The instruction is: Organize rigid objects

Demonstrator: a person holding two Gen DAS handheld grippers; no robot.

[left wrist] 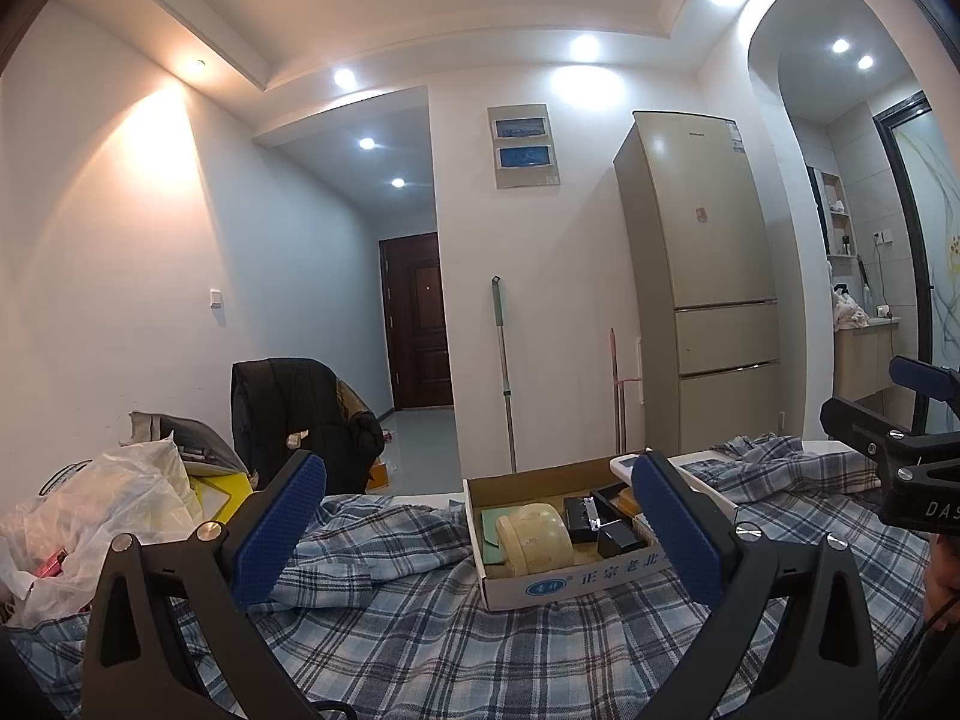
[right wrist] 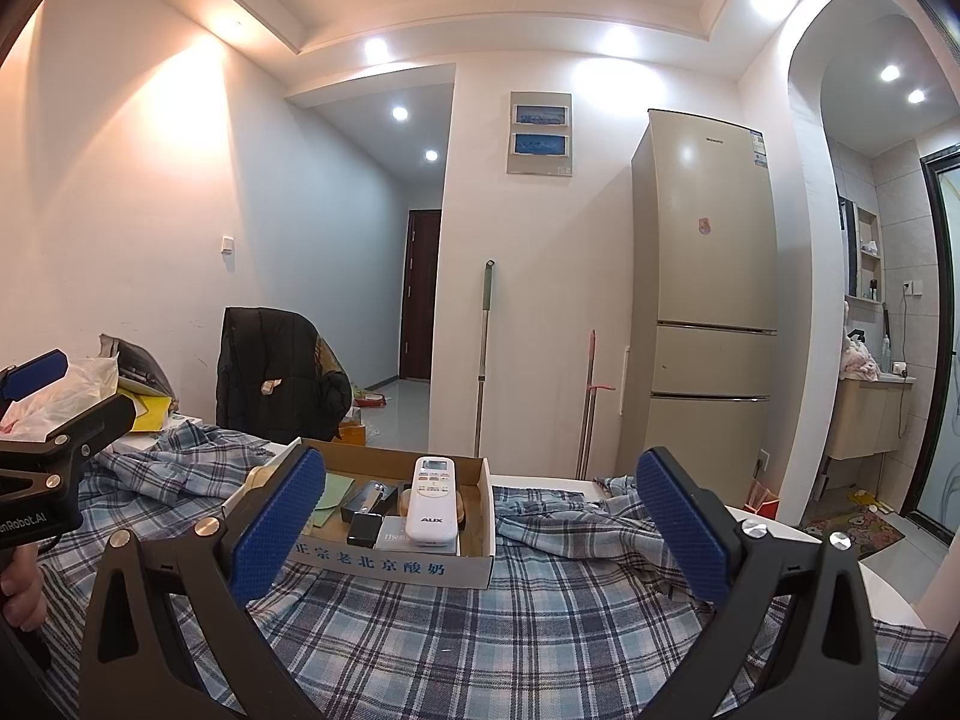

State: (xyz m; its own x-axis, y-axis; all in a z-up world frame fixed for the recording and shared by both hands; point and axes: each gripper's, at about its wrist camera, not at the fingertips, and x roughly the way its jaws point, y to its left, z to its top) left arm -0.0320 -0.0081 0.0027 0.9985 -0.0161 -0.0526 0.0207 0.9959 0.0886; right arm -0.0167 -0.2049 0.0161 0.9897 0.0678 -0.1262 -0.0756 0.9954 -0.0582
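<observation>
Left wrist view: left tool (left wrist: 480, 531) wide apart, grasping nothing, hovers over plaid cloth (left wrist: 456, 648). Cardboard box (left wrist: 576, 579) sits on cloth just ahead. Inside: cream round thing (left wrist: 537, 537), green card (left wrist: 493, 531), small black things (left wrist: 603, 525). Plastic bags (left wrist: 102, 516) at left.

Right wrist view: right tool (right wrist: 480, 531) also wide apart, empty. White remote (right wrist: 433, 498) lies in box (right wrist: 396, 567), on top of other things, at box's right end. Fridge (right wrist: 705, 324) behind.

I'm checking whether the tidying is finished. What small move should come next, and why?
Probably back both grippers away: the left gripper and right gripper are open and empty, and the remote already lies in the cardboard box.
</observation>
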